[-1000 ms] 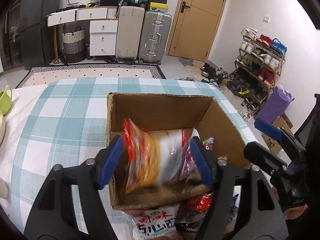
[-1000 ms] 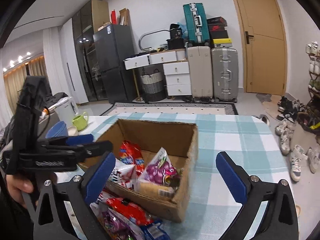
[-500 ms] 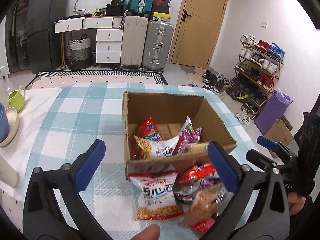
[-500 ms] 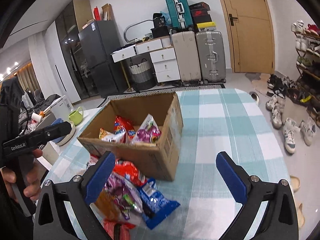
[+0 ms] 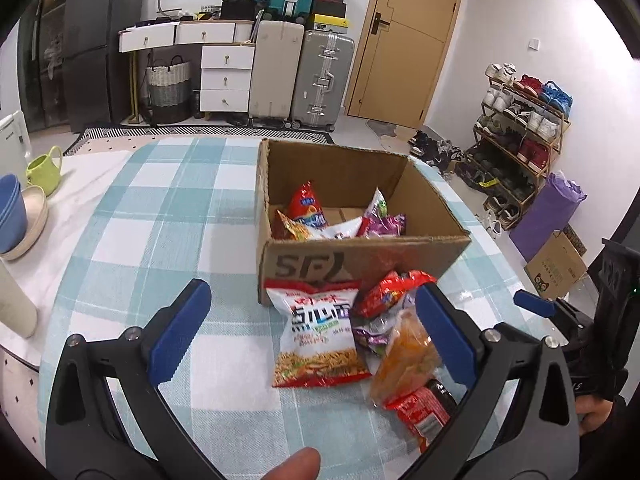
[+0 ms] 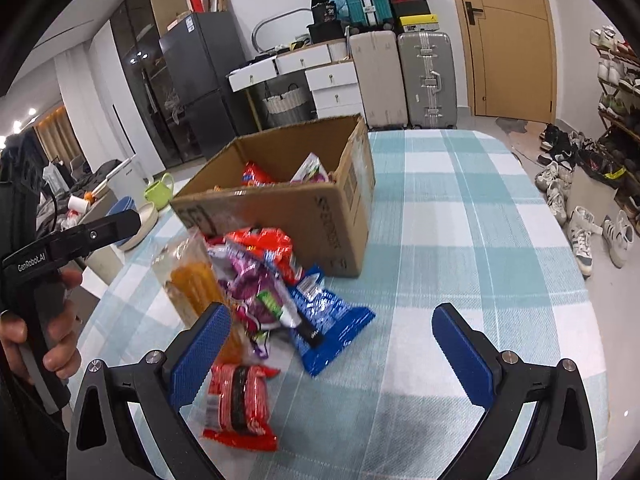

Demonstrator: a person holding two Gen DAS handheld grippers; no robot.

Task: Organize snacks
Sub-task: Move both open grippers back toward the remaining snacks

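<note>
Snack packets lie in two groups on the checked tablecloth (image 5: 168,208): several rest inside the open cardboard box (image 5: 360,254), and a loose pile sits on the cloth just in front of the box's near wall. Inside the box, a red packet (image 5: 306,208), a white one and a purple packet (image 5: 384,224) lean together near the front wall. Outside it, the pile holds a white-and-red noodle snack bag (image 5: 316,336), an orange packet (image 5: 404,354), a red sausage-type packet (image 6: 238,404), a blue packet (image 6: 328,326) and purple and red wrappers, overlapping one another.

Left gripper (image 5: 310,338): jaws spread wide and empty, having just been opening, and poised over the noodle bag without touching it. Right gripper (image 6: 330,354): jaws likewise spread and empty, angled down toward the blue packet at the pile's near edge.

Progress, judged from the layout: the task is partly done. A few packets are boxed, while at least as many wait outside. Remaining work appears to be picking each loose packet in turn and placing it in the box, which has ample free room toward its far wall.
</note>
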